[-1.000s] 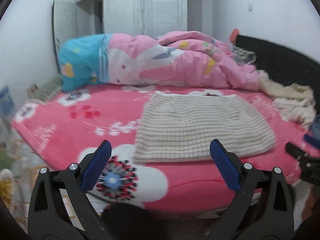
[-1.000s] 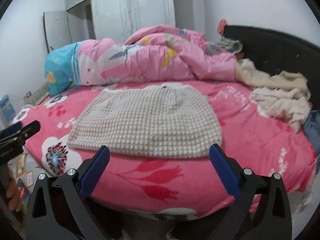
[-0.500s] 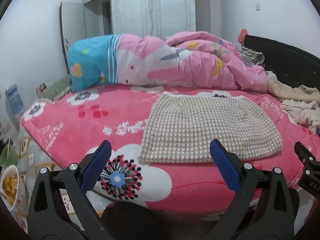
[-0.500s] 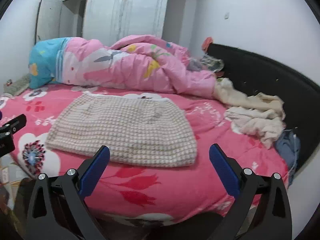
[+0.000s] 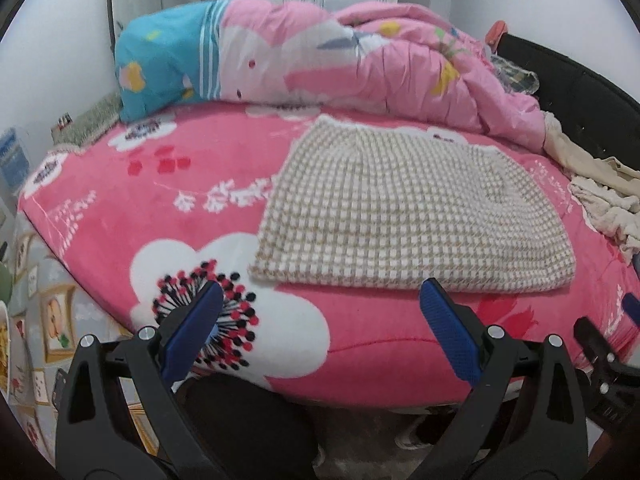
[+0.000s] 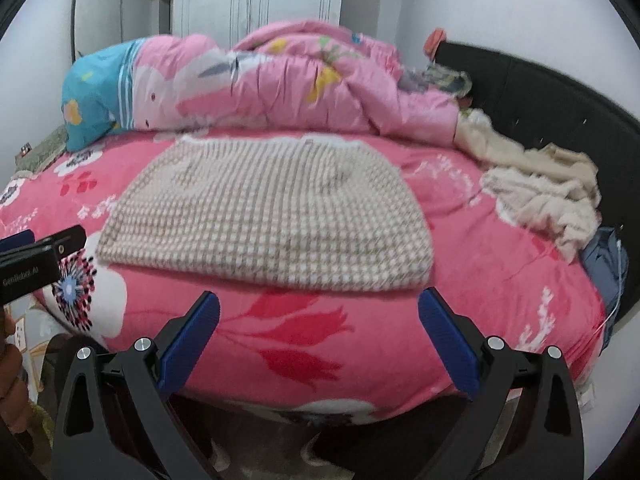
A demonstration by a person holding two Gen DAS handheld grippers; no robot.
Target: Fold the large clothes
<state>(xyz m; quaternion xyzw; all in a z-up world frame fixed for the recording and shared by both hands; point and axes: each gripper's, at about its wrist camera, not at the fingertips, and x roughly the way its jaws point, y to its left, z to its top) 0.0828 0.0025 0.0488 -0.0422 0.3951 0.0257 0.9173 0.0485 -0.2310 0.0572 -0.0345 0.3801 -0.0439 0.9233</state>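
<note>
Folded checked garment flat on the pink bed, both hand-held grippers empty in front of it.

Going left to right: the left hand-held gripper hovers off the bed's near edge with its blue pads spread wide apart, gripping nothing. The beige-and-white checked garment lies folded in a neat rectangle in the middle of the floral cover, its near edge just beyond the fingertips. The right hand-held gripper likewise stands apart and empty, facing the garment's near edge. Behind the garment a bunched pink quilt lies across the bed; cream clothes are heaped at the right by the black headboard.
</note>
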